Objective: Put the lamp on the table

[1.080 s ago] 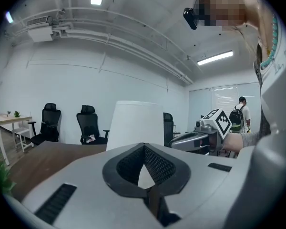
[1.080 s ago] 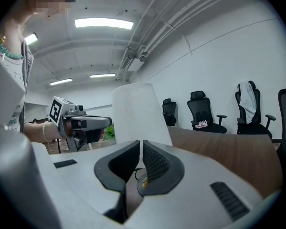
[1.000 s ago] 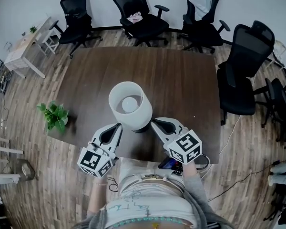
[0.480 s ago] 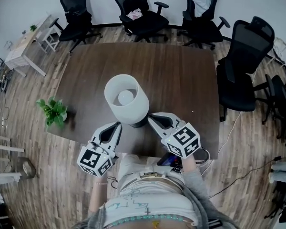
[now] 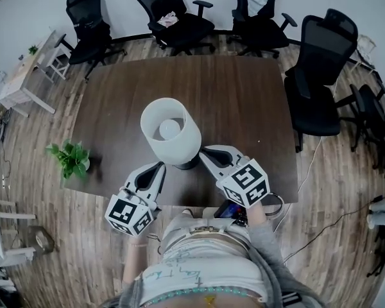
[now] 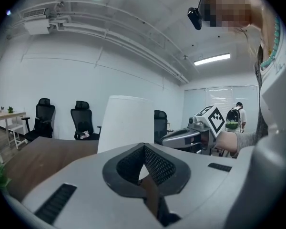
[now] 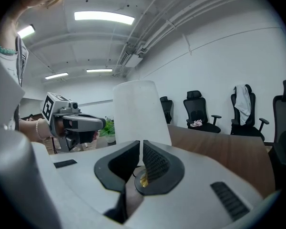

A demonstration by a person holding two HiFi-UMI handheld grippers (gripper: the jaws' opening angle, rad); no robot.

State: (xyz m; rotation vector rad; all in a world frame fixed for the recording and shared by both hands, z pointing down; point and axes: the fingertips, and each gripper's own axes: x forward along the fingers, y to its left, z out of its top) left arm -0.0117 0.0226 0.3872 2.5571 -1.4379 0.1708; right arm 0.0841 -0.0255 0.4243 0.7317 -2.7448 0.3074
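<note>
A small plant sits at the left front corner of the brown table. The white lamp stands on the table, near the front edge, about in the middle. Behind the lamp and to its right, the table top is bare all the way to the edges. Three black chairs stand past the far edge. One big chair is close to the right edge.

The left gripper is just beside the bottom of the lamp, on its left. Its fingers are pressed together with nothing in them. The right gripper is just beside the lamp's bottom on the right. Its fingers are closed too and hold nothing.
</note>
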